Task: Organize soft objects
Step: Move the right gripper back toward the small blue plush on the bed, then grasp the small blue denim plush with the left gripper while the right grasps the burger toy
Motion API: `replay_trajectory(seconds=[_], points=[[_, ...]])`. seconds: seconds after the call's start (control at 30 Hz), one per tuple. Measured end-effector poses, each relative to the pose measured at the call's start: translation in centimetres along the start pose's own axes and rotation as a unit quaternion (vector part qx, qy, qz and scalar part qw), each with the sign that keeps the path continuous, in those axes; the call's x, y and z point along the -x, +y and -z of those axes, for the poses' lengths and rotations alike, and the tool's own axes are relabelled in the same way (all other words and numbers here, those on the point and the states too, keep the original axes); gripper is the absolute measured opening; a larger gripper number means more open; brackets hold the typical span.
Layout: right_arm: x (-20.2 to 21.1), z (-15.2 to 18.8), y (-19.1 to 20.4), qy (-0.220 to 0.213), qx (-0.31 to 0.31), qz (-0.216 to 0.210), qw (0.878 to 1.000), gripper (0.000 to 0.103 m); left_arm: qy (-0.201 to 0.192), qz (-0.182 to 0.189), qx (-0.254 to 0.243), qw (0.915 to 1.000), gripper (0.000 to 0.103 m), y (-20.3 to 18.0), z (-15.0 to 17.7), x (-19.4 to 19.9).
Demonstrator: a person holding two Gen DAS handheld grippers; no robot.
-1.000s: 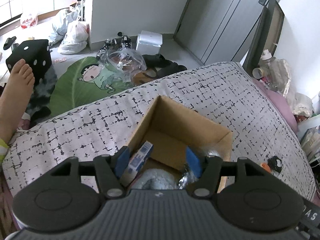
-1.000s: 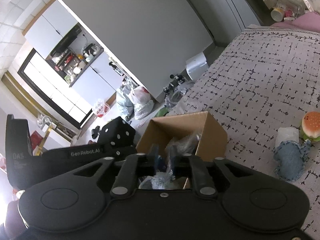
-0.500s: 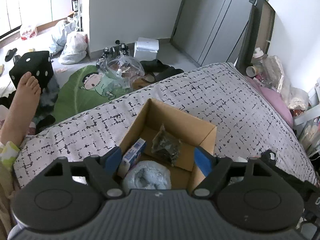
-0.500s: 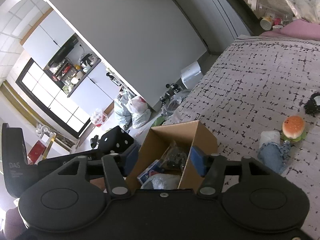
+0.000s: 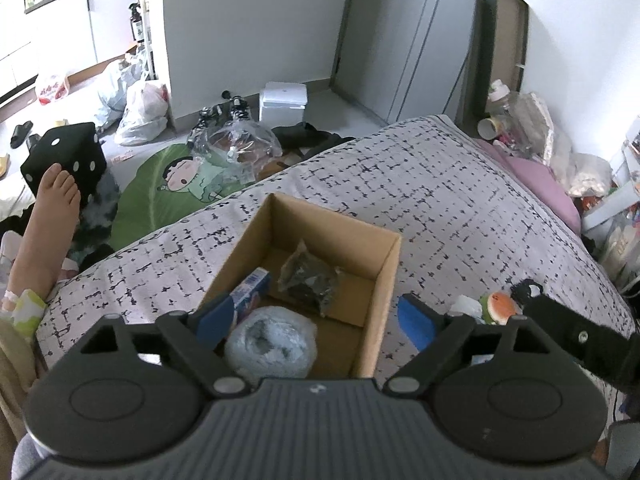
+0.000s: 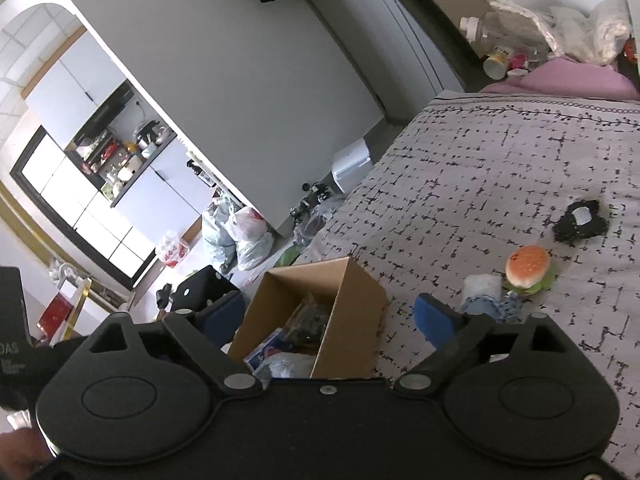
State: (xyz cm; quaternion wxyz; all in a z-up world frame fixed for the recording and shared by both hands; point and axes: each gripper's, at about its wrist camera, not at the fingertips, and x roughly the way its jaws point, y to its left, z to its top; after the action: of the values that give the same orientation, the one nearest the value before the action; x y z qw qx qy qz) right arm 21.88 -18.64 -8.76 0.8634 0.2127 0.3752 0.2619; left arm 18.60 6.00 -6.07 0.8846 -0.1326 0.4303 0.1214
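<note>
An open cardboard box (image 5: 380,272) (image 6: 356,300) stands on the patterned bed. Inside lie a dark crinkly packet (image 5: 310,280), a blue-and-white carton (image 5: 250,290) and a pale blue bubble-wrapped bundle (image 5: 270,342). My left gripper (image 5: 316,318) hovers above the box, jaws opening wide, nothing between them. My right gripper (image 6: 326,314) hangs over the box's near side, jaws also opening, holding nothing. To the right on the bed lie a burger toy (image 6: 528,266) (image 5: 500,306), a blue denim piece (image 6: 486,306) with a white packet (image 6: 482,284), and a black soft item (image 6: 580,222).
The bed cover (image 5: 440,200) stretches right to a pink pillow (image 5: 540,180) and cluttered bottles (image 5: 500,108). On the floor left are a green cartoon mat (image 5: 172,184), a black dice cushion (image 5: 64,156), plastic bags (image 5: 140,112). A person's bare foot (image 5: 52,204) rests at left.
Both grippers have opened wide and drawn up and back from the box. The dark packet, earlier between the right fingers, now lies in the box.
</note>
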Motion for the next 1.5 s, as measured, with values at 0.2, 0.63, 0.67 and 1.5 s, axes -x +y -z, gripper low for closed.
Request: replay_trajectory(seconds=[0.2,0.63,0.67,1.5], points=[[1.2,-0.4,-0.5,-0.007,0.006,0.01,1.0,0.102,-0.012,0.013,-0.004,0.9998,0.099,-1.7,0.3,0.8],[3.9,-1.5,-2.9,-0.025,0.001,0.045,0.999,0.103,-0.044,0.034,-0.007,0.9984,0.103,-4.5,0.7,2.2],[4.1,-1.6,-3.1,-0.027,0.002,0.049,0.998,0.103,-0.045,0.034,-0.007,0.9984,0.103,-4.7,0.8,2.3],[7.2,-3.8,-8.8,-0.039,-0.033,0.08,0.995,0.103,-0.029,0.048,-0.028,0.998,0.103,-9.3,1.2,1.1]])
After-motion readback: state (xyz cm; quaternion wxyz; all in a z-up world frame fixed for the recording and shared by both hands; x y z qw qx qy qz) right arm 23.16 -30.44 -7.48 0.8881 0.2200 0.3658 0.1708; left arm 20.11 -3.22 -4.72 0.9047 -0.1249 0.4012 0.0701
